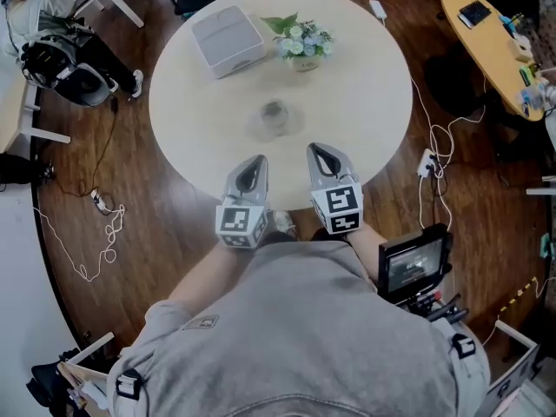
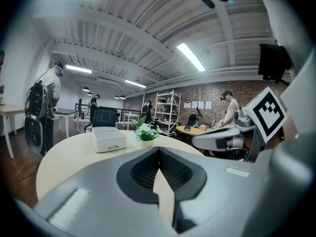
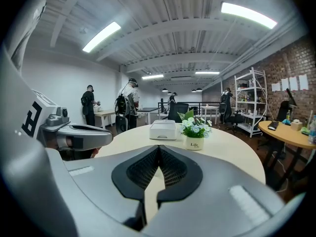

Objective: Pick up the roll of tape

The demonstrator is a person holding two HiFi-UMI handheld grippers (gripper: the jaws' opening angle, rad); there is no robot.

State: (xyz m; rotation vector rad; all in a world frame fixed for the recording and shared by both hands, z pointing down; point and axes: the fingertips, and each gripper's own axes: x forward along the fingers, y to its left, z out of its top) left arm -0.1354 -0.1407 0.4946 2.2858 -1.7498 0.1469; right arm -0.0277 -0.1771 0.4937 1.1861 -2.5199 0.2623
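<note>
A clear roll of tape [image 1: 274, 116] lies flat near the middle of the round cream table [image 1: 365, 102]. Both grippers hover side by side over the table's near edge, pointing toward the roll and short of it. My left gripper [image 1: 258, 160] is shut with nothing between its jaws, which meet at the tips [image 2: 159, 150]. To its right, my right gripper [image 1: 315, 149] is also shut and empty [image 3: 159, 147]. Neither gripper view shows the tape. Each sees the other gripper beside it: the right one [image 2: 222, 141] and the left one [image 3: 79, 135].
A white box [image 1: 228, 40] and a small pot of flowers [image 1: 302, 42] stand at the table's far side. Cables and a power strip [image 1: 427, 162] lie on the wooden floor to the right. A yellow table [image 1: 491, 42] is at the far right. People stand in the background [image 3: 127, 107].
</note>
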